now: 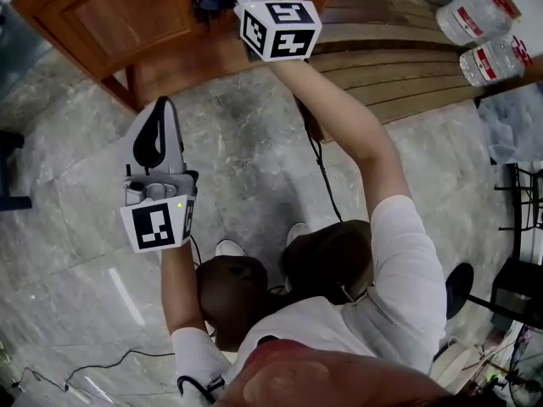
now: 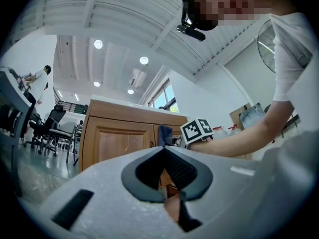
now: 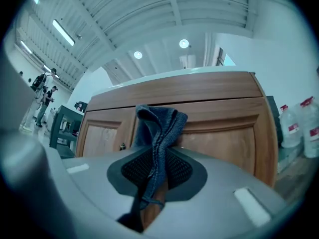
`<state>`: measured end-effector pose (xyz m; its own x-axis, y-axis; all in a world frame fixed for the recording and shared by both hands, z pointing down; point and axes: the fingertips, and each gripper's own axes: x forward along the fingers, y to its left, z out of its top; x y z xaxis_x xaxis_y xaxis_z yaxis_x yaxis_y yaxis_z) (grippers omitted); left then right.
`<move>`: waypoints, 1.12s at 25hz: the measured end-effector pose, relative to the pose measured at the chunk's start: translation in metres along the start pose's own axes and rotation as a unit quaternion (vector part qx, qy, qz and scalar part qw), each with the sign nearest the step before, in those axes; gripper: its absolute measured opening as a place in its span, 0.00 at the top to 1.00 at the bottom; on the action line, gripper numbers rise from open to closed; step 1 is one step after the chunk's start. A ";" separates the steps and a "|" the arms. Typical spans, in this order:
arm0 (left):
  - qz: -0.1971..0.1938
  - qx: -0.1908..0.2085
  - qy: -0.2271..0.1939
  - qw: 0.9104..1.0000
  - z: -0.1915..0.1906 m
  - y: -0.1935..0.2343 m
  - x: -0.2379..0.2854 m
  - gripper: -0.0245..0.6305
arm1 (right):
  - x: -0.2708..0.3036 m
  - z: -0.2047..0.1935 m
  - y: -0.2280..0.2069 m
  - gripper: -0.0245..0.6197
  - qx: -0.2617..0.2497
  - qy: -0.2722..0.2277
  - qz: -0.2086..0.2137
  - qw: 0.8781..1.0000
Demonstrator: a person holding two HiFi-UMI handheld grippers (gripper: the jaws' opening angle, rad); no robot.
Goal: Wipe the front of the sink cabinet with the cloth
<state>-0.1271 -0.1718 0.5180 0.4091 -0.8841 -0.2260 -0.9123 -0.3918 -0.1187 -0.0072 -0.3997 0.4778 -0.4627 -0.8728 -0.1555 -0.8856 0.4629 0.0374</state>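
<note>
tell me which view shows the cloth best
The right gripper view: the cloth sits large and centred, clamped in the jaws of the right gripper before the cabinet. The head view catches only a dark scrap at its top edge; the left gripper view shows it small beside the marker cube.

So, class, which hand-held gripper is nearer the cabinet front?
Right hand-held gripper: holding the cloth up at the cabinet front. Left hand-held gripper: back over the floor.
</note>
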 end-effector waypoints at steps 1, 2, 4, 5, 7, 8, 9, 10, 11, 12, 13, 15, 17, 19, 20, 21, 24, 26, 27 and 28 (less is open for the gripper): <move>0.000 -0.001 0.000 1.000 0.000 0.000 0.000 0.96 | -0.001 -0.001 -0.011 0.85 0.002 0.005 -0.011 1.000; 0.000 -0.002 -0.001 1.000 0.000 0.001 0.000 0.96 | -0.002 -0.002 -0.023 0.85 0.002 0.010 -0.022 1.000; -0.002 -0.003 -0.001 1.000 -0.001 -0.001 0.001 0.96 | -0.006 -0.005 -0.043 0.84 -0.011 0.017 -0.038 0.999; -0.004 -0.002 -0.001 1.000 -0.001 -0.002 0.001 0.96 | -0.008 -0.006 -0.050 0.85 -0.025 0.021 -0.044 0.999; -0.006 -0.001 0.000 1.000 -0.001 -0.004 0.001 0.96 | -0.014 -0.010 -0.065 0.85 -0.045 0.029 -0.057 0.997; -0.007 0.000 0.000 1.000 0.000 -0.004 0.001 0.96 | -0.017 -0.012 -0.073 0.85 -0.049 0.032 -0.063 0.996; -0.006 0.000 0.000 1.000 0.000 -0.004 0.001 0.96 | -0.020 -0.013 -0.081 0.85 -0.051 0.034 -0.070 0.996; -0.005 0.000 0.001 1.000 0.000 -0.004 0.001 0.96 | -0.023 -0.014 -0.089 0.85 -0.055 0.036 -0.076 0.995; -0.004 0.001 0.001 1.000 0.000 -0.004 0.000 0.96 | -0.026 -0.015 -0.096 0.85 -0.061 0.038 -0.083 0.994; -0.003 0.001 0.002 1.000 0.000 -0.004 0.000 0.96 | -0.028 -0.015 -0.103 0.85 -0.067 0.039 -0.089 0.993; -0.002 0.001 0.003 1.000 0.000 -0.004 0.000 0.96 | -0.031 -0.015 -0.110 0.85 -0.071 0.041 -0.096 0.992; -0.002 0.001 0.002 1.000 0.000 -0.004 -0.001 0.96 | -0.036 -0.014 -0.127 0.85 -0.074 0.043 -0.114 0.990; -0.002 0.002 0.001 1.000 0.001 -0.003 0.000 0.96 | -0.042 -0.012 -0.144 0.85 -0.071 0.044 -0.134 0.987; -0.002 0.003 0.003 1.000 0.001 -0.004 0.000 0.96 | -0.048 -0.012 -0.160 0.85 -0.068 0.045 -0.151 0.985; -0.003 0.004 0.003 1.000 0.001 -0.005 0.000 0.96 | -0.051 -0.012 -0.166 0.84 -0.069 0.046 -0.155 0.984; -0.004 0.004 0.004 1.000 0.001 -0.006 0.000 0.96 | -0.054 -0.011 -0.170 0.84 -0.073 0.046 -0.158 0.984; -0.006 0.004 0.003 1.000 0.002 -0.008 0.001 0.96 | -0.062 -0.009 -0.181 0.85 -0.076 0.041 -0.171 0.981; -0.009 0.004 0.002 1.000 0.002 -0.009 0.001 0.96 | -0.067 -0.008 -0.191 0.85 -0.068 0.039 -0.183 0.980; -0.009 0.004 0.003 1.000 0.001 -0.010 0.002 0.96 | -0.069 -0.007 -0.196 0.85 -0.065 0.039 -0.190 0.979; -0.010 0.004 0.003 1.000 0.001 -0.010 0.002 0.96 | -0.071 -0.007 -0.200 0.85 -0.061 0.040 -0.194 0.978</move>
<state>-0.1169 -0.1689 0.5175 0.4272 -0.8776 -0.2176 -0.9037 -0.4073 -0.1316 0.2028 -0.4315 0.4883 -0.0877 -0.9907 -0.1037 -0.9912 0.0763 0.1085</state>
